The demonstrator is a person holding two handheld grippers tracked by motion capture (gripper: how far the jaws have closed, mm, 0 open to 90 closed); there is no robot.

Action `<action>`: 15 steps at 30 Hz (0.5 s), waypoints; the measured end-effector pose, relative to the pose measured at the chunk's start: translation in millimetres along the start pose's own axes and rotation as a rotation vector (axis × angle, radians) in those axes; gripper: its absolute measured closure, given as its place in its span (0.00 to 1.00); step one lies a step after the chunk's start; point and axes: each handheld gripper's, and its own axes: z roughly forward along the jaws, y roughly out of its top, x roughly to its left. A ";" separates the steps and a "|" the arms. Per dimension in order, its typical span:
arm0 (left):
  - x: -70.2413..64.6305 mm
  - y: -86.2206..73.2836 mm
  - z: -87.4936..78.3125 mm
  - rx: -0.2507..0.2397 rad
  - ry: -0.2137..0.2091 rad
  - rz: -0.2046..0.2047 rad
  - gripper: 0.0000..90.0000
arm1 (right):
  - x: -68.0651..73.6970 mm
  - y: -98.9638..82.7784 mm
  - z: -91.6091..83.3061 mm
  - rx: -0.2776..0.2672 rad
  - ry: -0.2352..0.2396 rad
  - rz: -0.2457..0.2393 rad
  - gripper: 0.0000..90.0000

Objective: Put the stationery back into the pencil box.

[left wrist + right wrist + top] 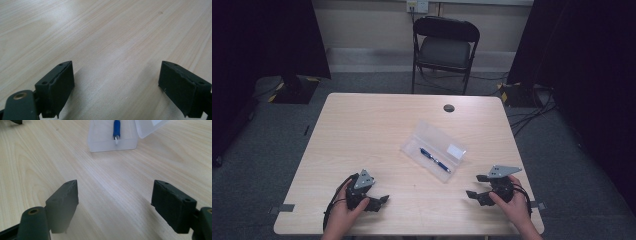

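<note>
A clear plastic pencil case lies open at the table's middle right, its lid folded back, with a blue pen inside. In the right gripper view the case and the pen sit just ahead of the jaws. My left gripper rests near the front left edge, held by a hand, jaws wide apart over bare wood. My right gripper rests near the front right, open, pointing toward the case with nothing between its fingers.
The light wooden table has a round cable grommet near its far edge. A black folding chair stands behind the table. Dark curtains hang at both sides, and cables run over the floor at the right.
</note>
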 end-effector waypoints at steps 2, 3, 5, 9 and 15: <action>0.0 0.0 0.0 0.000 0.000 0.000 0.14 | -2.2 -2.7 0.3 0.007 -0.006 0.001 0.23; 0.0 0.0 0.0 0.000 0.000 0.000 0.14 | -3.3 -3.6 0.4 0.006 -0.008 0.000 0.23; 0.0 0.0 0.0 0.001 0.000 0.000 0.14 | -4.7 -5.0 -0.1 0.012 -0.018 -0.003 0.23; 0.0 0.0 0.0 0.000 0.000 0.000 0.14 | -8.3 -8.4 -0.8 0.016 -0.026 0.003 0.23; 0.0 0.0 0.0 0.000 0.000 0.000 0.14 | -13.7 -13.1 -2.4 0.022 -0.039 0.013 0.23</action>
